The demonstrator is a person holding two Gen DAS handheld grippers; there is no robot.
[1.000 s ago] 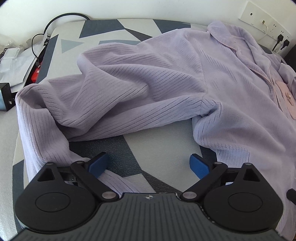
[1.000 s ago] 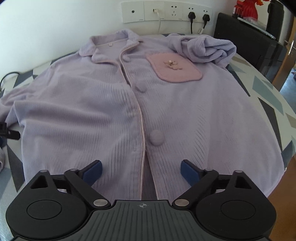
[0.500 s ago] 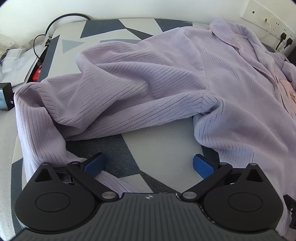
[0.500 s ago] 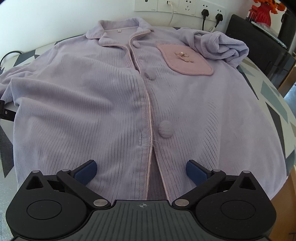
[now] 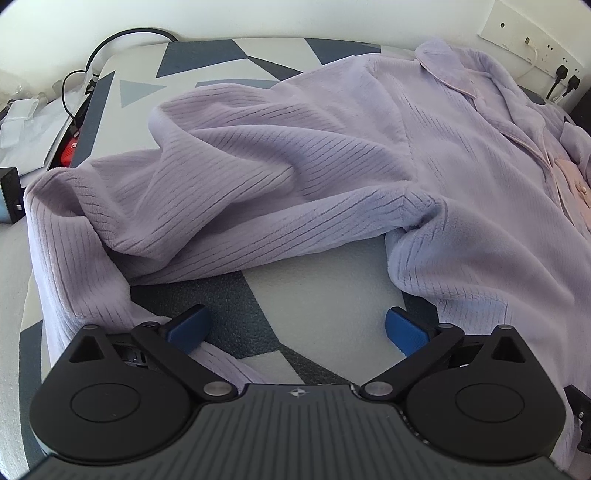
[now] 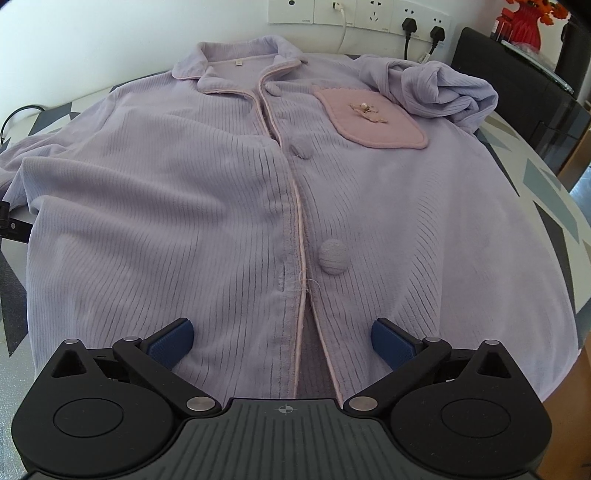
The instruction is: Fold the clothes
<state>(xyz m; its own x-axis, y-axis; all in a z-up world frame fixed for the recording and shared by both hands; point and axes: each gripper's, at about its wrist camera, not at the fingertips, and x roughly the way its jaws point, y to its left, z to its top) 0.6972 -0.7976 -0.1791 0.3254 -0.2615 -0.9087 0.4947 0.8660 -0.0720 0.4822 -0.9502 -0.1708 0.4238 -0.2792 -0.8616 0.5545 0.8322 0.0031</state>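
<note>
A lilac ribbed pyjama shirt (image 6: 207, 206) lies face up on the table, collar toward the wall, with a pink chest pocket (image 6: 369, 118) and round fabric buttons (image 6: 332, 256). Its far sleeve (image 6: 443, 88) is bunched up at the right. Its other sleeve (image 5: 221, 206) lies crumpled across the table in the left wrist view. My left gripper (image 5: 297, 326) is open and empty, low over bare table between that sleeve's cuff (image 5: 85, 295) and the shirt's side. My right gripper (image 6: 282, 341) is open and empty just above the shirt's front hem at the placket.
The table (image 5: 317, 295) has a grey, white and dark geometric pattern. Wall sockets with plugs (image 6: 406, 22) sit behind the collar. Cables (image 5: 110, 40), papers and a red item lie at the far left. A dark cabinet (image 6: 517, 85) stands at the right past the table edge.
My right gripper has moved forward and lower over the shirt's front hem. My left gripper has edged slightly forward and left. Both stay open.
</note>
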